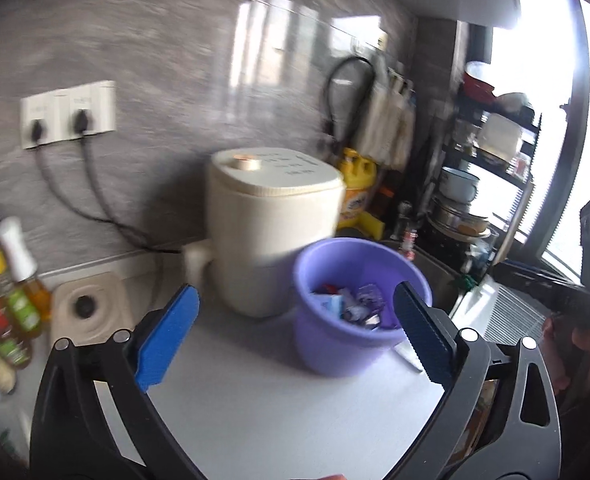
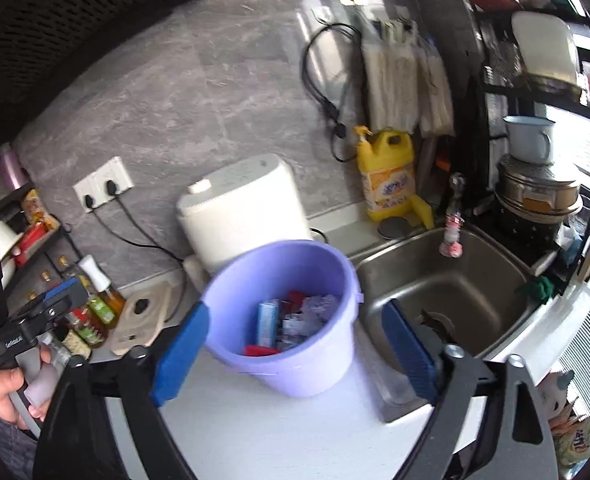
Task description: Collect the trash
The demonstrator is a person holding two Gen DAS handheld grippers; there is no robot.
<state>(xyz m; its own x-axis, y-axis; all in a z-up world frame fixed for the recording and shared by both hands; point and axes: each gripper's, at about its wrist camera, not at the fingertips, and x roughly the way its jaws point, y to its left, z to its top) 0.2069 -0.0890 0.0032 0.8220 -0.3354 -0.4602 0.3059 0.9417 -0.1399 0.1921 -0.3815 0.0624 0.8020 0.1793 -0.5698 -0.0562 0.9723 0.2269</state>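
Note:
A purple plastic bucket (image 1: pixel 347 344) stands on the white counter and also shows in the right wrist view (image 2: pixel 319 360). It holds several wrappers and packets (image 1: pixel 355 308), among them a blue packet (image 2: pixel 267 322) and red pieces. My left gripper (image 1: pixel 295 336) is open and empty, its blue fingers wide apart just before the bucket. My right gripper (image 2: pixel 295 356) is open and empty, its fingers either side of the bucket and above it. A clear wrapper (image 2: pixel 391 384) lies on the counter by the sink edge.
A cream rice cooker (image 1: pixel 271 232) stands behind the bucket. A steel sink (image 2: pixel 447 296) lies to the right, with a yellow detergent jug (image 2: pixel 389 176) behind it. Sauce bottles (image 1: pixel 11 300) crowd the left. A dish rack (image 2: pixel 535 140) stands far right.

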